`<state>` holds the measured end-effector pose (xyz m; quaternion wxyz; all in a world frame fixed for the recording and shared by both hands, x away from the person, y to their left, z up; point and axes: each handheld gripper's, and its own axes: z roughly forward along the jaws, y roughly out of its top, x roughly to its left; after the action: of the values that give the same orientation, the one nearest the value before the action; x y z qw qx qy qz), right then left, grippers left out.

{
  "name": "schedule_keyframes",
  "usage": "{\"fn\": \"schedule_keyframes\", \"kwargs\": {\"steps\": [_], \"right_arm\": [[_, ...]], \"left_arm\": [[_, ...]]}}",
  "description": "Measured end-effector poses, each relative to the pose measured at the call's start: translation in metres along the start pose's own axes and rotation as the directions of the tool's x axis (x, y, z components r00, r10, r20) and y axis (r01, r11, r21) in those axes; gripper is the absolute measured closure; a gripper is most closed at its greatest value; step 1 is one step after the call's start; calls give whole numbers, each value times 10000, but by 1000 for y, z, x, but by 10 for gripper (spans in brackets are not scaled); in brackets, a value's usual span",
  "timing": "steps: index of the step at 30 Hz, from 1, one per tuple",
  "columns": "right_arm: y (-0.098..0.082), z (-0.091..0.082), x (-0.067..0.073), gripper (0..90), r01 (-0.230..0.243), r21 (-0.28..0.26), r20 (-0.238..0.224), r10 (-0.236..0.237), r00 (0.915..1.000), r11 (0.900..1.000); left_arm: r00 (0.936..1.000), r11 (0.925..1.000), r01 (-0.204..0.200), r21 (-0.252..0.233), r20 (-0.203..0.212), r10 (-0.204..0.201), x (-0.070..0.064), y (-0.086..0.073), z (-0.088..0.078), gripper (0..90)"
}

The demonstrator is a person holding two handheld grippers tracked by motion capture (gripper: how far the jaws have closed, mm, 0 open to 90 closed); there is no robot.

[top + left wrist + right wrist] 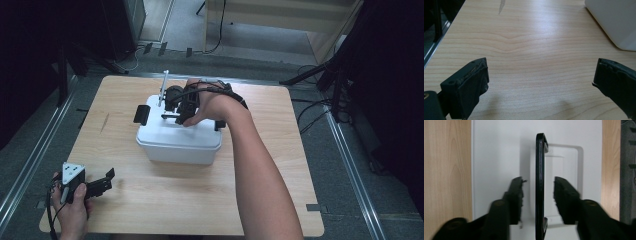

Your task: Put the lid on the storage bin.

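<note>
My left hand-held gripper (102, 184) rests spread on the near worktop (165, 200) corner. Farther off, my right hand-held gripper (537, 195) hangs over the white box (177, 140), jaws parted astride its upright black handle (539, 170), not touching.

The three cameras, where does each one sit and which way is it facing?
High view: above the person's side, facing forward and down on the wooden table; both forearms and grippers show.
Left gripper view: rides the left gripper, low over the table; its jaws stand wide apart.
Right gripper view: rides the right gripper, looking down on the white box; its jaws straddle the raised black handle without touching.
All three share the box.
</note>
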<state>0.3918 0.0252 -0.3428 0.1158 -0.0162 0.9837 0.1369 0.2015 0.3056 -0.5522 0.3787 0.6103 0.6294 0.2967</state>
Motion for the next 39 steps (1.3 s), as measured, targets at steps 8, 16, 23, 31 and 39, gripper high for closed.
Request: {"fn": "schedule_keyframes", "kwargs": {"steps": [8, 16, 23, 31, 39], "right_arm": [[-15, -17, 9, 156, -438, -156, 470, 445, 9979, 9989], [-52, -28, 13, 0, -1073, -120, 387, 1077, 9934, 9942], [-89, -35, 15, 0, -1622, -103, 654, 1625, 9845, 9867], [-118, -43, 22, 0, -1949, -129, 934, 1953, 9763, 9807], [-147, -48, 30, 0, -2297, -256, 1125, 2312, 9664, 9729]], "left_arm": [[10000, 10000, -9, 10, -32, 9, 0, 0, 0, 4], [10000, 10000, 27, -6, -25, -27, 0, 0, 0, 4], [10000, 10000, -13, -32, -12, 13, 0, 0, 0, 4], [10000, 10000, -76, -24, -40, 76, 0, 0, 0, 4], [9999, 9999, -101, -57, -58, 100, -1, 0, 0, 4]]}}
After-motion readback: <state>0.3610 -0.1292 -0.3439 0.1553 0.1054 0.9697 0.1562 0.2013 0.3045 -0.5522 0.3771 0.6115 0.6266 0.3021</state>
